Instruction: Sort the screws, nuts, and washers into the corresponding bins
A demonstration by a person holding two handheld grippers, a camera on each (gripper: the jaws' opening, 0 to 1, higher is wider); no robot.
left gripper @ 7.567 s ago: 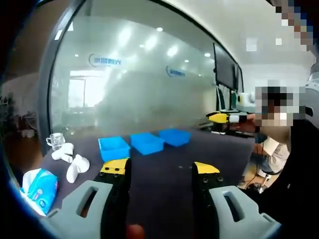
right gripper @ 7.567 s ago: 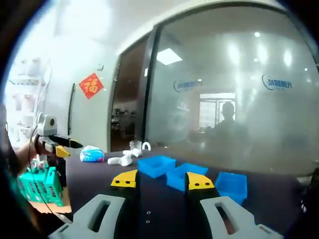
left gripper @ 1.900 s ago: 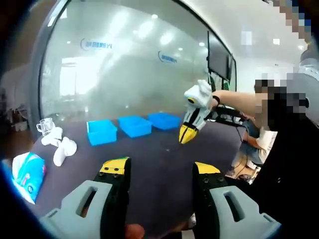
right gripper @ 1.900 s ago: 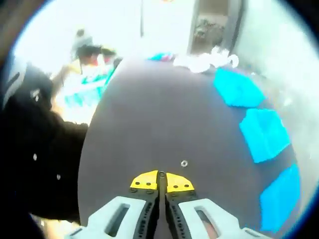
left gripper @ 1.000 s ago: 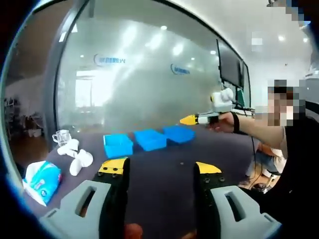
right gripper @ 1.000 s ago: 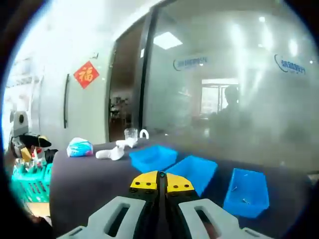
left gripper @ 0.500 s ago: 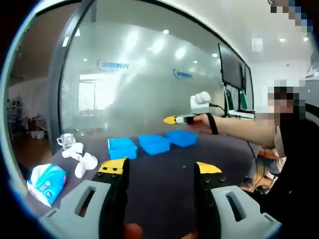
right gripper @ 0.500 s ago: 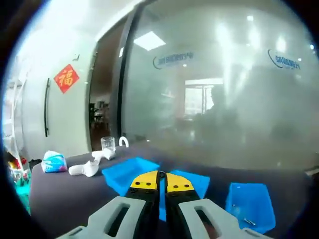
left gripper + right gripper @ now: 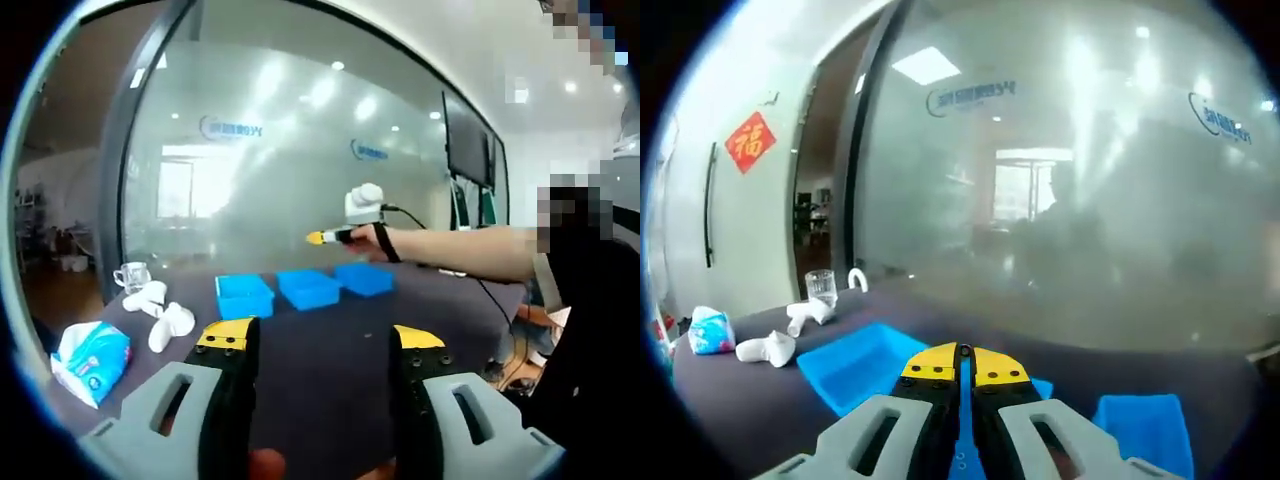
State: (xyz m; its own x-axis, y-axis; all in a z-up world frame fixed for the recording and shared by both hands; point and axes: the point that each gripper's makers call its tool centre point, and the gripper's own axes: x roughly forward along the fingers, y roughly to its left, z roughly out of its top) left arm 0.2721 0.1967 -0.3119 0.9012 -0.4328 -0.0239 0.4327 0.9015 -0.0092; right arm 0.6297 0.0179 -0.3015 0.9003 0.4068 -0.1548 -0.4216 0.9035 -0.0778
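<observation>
Table: dark table [image 9: 330, 345], three blue bins [image 9: 308, 287].
Right gripper [image 9: 961, 362]: clenched over middle bin; contents unseen.
Left gripper [image 9: 320, 340]: released.
Advice: release low, inside the bin.

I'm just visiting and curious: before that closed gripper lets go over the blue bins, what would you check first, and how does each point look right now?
1. Right gripper shut: ok, its jaws meet.
2. A part held between them: cannot tell, nothing shows at the tips.
3. Right gripper above the bins: ok, it hangs over the middle bin in the left gripper view.
4. Correct bin for the part: cannot tell.
5. Left gripper out of the way: ok, open, back from the bins over the dark table.
6. Cup away from the bins: ok.
</observation>
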